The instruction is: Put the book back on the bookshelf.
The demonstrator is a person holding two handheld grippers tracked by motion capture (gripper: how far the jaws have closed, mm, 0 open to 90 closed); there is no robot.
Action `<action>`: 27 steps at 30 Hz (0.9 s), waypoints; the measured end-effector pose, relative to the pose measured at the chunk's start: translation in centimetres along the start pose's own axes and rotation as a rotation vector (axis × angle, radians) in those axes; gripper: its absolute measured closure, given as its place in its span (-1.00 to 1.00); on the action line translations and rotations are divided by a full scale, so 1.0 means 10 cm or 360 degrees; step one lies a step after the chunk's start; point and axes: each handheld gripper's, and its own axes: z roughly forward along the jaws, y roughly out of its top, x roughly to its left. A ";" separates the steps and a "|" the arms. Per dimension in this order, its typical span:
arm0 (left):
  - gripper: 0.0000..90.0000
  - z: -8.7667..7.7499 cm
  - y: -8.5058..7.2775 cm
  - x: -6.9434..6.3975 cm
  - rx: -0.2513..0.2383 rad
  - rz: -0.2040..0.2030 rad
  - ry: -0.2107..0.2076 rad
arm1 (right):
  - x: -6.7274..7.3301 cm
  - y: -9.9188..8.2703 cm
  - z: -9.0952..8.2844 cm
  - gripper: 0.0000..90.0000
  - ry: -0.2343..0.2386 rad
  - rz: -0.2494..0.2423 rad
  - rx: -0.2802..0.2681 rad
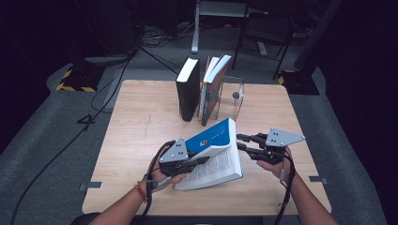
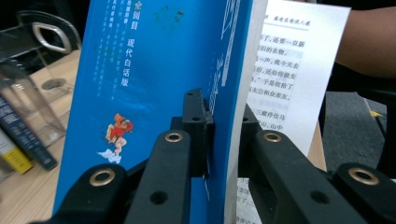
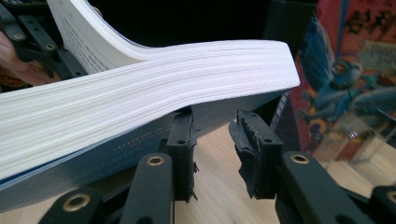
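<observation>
Your path ahead blocked: 3 upright books (image 1: pixel 202 89) in clear bookend (image 1: pixel 233 96) at table (image 1: pixel 141 122) far middle. Open blue book (image 1: pixel 213 152) fills gap between your hands. Bare table left of books and along left side: pass there. Right edge beside bookend also free.

An open blue-covered paperback book (image 1: pixel 213 152) sits near the front edge of the pale wooden table (image 1: pixel 141 117), between both grippers; behind it, upright books (image 1: pixel 188 89) stand left of a clear acrylic bookend (image 1: pixel 233 96).
</observation>
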 end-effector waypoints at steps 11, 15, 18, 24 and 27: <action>0.78 -0.24 -0.10 -0.06 -0.0013 -0.0006 0.0167 | 0.11 0.27 0.17 0.47 0.0023 -0.0062 0.0000; 0.74 -0.32 -0.17 -0.08 0.0014 -0.0028 0.0244 | 0.14 0.35 0.24 0.42 0.0046 -0.0071 -0.0004; 0.67 -0.36 -0.23 -0.09 0.0020 -0.0055 0.0267 | 0.17 0.41 0.29 0.37 0.0050 -0.0079 0.0001; 0.53 -0.43 -0.28 -0.13 0.0077 -0.0062 0.0326 | 0.23 0.52 0.40 0.34 0.0051 -0.0094 0.0018; 0.45 -0.42 -0.35 -0.13 0.0119 -0.0068 0.0352 | 0.26 0.53 0.45 0.28 0.0064 -0.0091 0.0032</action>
